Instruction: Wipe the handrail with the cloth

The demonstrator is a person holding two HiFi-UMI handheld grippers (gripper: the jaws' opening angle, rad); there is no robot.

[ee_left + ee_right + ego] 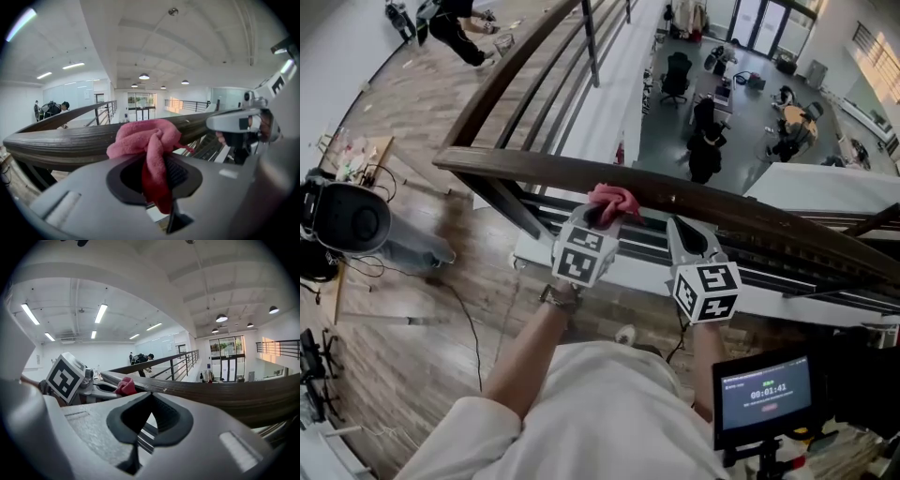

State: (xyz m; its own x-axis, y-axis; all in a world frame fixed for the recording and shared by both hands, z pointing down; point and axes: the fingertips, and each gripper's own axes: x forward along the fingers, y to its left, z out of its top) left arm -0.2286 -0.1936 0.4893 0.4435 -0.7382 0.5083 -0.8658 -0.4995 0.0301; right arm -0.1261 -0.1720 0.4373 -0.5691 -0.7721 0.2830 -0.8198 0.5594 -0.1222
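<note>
Above an open atrium, the left gripper (602,220) is clamping the pink cloth (616,200) against the dark handrail (506,167). The right gripper (686,234), jaws together and empty, is hovering beside it. Wiping looks under way, and the next move calls for sliding the cloth along the rail.

My left claw (602,216) covers the near half of the cloth (617,200) on the handrail (487,166), so from the head view I cannot see where my jaws bite. In the left gripper view the cloth hides the stretch of handrail just behind it, and its dark lower end sinks out of sight between my jaws. Beyond the handrail, the people (705,150) on the lower floor are too small to make out. On the handrail's near side, the screen (764,392) shows digits too small to read. A person (455,28) beyond the handrail's left end is cut off by the top edge.
</note>
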